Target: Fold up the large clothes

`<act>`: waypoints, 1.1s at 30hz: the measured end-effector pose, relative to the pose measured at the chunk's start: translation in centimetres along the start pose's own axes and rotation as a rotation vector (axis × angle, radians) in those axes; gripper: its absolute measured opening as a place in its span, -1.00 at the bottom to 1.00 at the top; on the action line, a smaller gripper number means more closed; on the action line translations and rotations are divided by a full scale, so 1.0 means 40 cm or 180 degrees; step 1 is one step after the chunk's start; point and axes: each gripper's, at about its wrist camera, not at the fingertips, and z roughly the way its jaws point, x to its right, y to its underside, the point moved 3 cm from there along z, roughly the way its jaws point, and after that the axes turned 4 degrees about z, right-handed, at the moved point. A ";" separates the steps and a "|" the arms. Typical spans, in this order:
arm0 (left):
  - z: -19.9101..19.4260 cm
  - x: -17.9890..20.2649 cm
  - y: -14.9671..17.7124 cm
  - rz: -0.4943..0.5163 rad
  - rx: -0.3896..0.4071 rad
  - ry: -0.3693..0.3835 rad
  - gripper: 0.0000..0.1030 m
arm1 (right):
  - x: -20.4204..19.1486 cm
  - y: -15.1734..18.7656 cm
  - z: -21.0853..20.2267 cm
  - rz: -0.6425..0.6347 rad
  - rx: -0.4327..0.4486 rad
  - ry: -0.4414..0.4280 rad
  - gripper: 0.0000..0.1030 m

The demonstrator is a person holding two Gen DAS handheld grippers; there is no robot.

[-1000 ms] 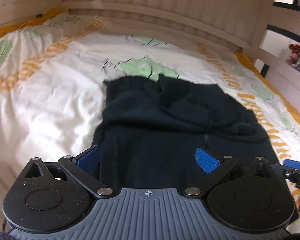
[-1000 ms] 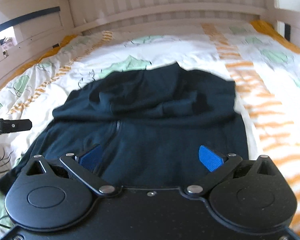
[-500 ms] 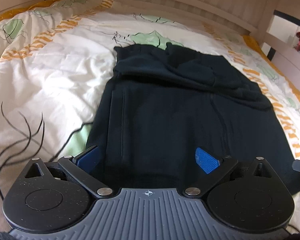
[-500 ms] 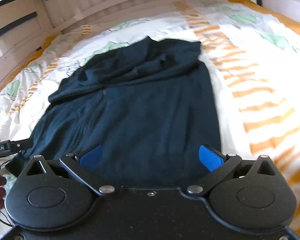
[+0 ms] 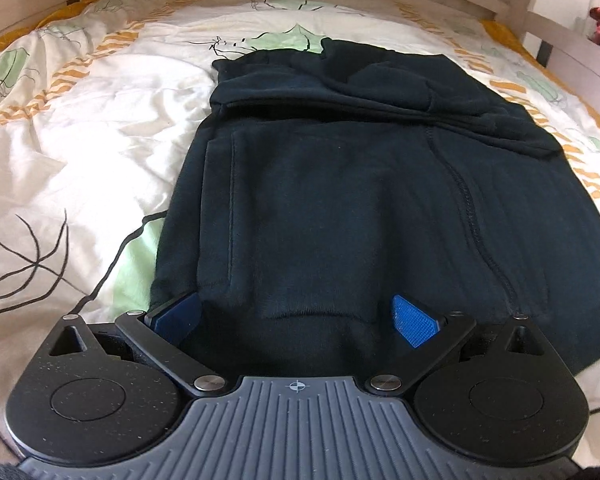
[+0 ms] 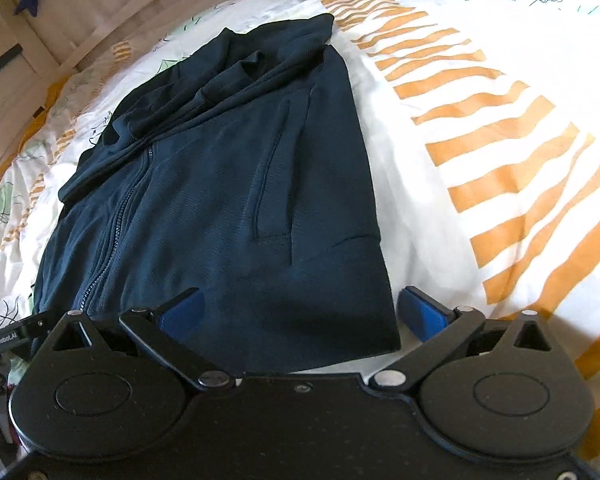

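On the bedspread (image 5: 84,128), the zip jacket (image 5: 340,200) is laid with sleeves tucked in, bottom-to-top fold judged pending; left gripper (image 5: 296,316) and right gripper (image 6: 300,312) are held wide open, empty, at its hem.

Left gripper (image 5: 296,318): ribbed grey body with crosshair mark, black speckled round housings, silver screws, blue ridged pads. Right gripper (image 6: 300,312): black body, matching housings, blue pads (image 6: 420,312)
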 end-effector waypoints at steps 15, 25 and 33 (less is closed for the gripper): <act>0.008 0.002 -0.002 -0.0060 0.0105 -0.0084 0.99 | -0.019 0.014 0.015 -0.0258 0.0006 0.0158 1.00; -0.085 -0.055 -0.025 -0.0290 0.0180 -0.0026 0.95 | -0.004 0.011 0.006 -0.0147 0.0024 0.0027 1.00; -0.097 -0.133 -0.022 -0.0340 -0.0178 -0.0115 0.95 | -0.004 0.012 0.005 -0.0123 0.0024 0.0013 1.00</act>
